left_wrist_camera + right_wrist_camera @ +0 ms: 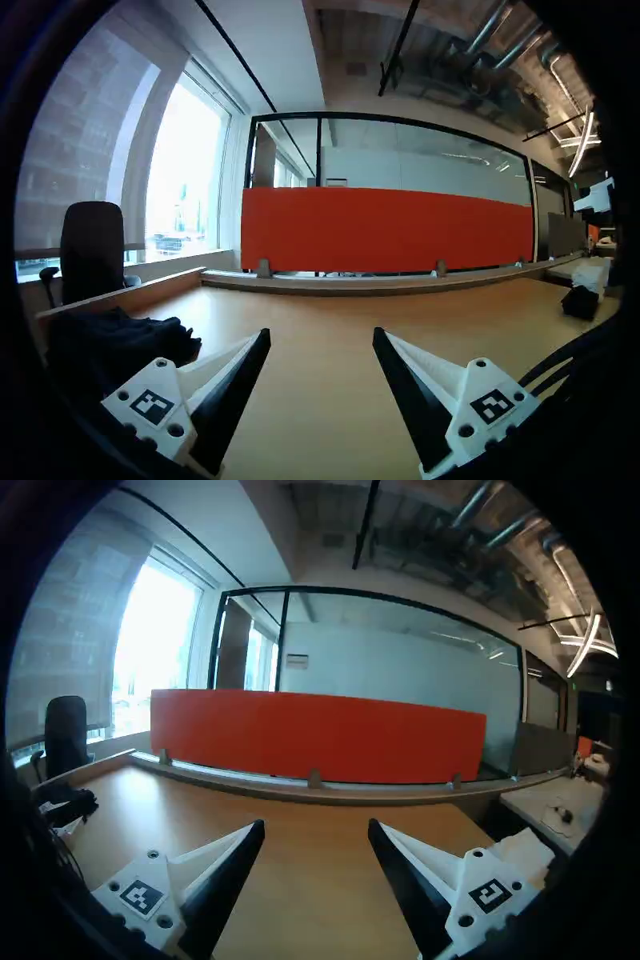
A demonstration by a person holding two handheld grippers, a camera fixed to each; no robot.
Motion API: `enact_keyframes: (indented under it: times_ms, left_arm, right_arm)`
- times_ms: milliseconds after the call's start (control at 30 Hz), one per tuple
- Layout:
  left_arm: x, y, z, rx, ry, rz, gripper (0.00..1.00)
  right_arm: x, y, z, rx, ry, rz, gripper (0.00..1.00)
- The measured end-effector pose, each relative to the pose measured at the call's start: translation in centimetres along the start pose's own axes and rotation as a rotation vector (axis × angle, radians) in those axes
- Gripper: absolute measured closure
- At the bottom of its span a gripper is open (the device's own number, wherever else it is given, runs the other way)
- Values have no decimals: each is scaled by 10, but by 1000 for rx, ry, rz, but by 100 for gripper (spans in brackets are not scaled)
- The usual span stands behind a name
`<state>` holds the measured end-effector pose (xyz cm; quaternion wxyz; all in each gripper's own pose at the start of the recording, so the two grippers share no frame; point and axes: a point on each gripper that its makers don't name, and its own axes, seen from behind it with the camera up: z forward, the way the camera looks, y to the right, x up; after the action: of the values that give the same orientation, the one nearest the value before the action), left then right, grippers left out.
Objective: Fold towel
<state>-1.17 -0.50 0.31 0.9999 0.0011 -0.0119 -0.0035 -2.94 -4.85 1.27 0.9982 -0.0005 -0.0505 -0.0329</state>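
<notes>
Left gripper (320, 332) and right gripper (316, 824) are both spread open over the wooden desk (320, 400), holding nothing. The towel (120, 348), I think, is that dark heap at the desk's left edge, too crumpled to make out a long axis.

The left gripper (321, 330) is built with two wedge-shaped fingers (232, 384) that are tapered to sharp tips, and their white bodies are lined with black inner faces. A square black-and-white marker (152, 406) is fixed on each finger, with small round screw holes (162, 363) set around it. Black cables (560, 364) are seen beside one finger. The right gripper (316, 822) is made alike: white fingers (432, 860), black inner faces and a marker (490, 895) on each.
</notes>
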Motion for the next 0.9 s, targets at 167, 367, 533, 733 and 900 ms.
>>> enact_keyframes:
  times_ms: [167,367,533,733,900]
  left_arm:
    - [-1,4,2,1,2,15,5]
    - [-2,6,1,-8,3,16,5]
    - [-2,9,2,-5,3,18,5]
    - [-2,5,1,-4,2,19,5]
    - [-2,9,1,-10,2,20,5]
  right_arm:
    - [-5,1,-1,1,-3,6,0]
    - [-8,2,-2,5,-8,12,0]
    - [-7,4,-3,7,-3,12,0]
    - [-6,9,-3,9,8,24,0]
    - [-6,17,-1,4,23,24,0]
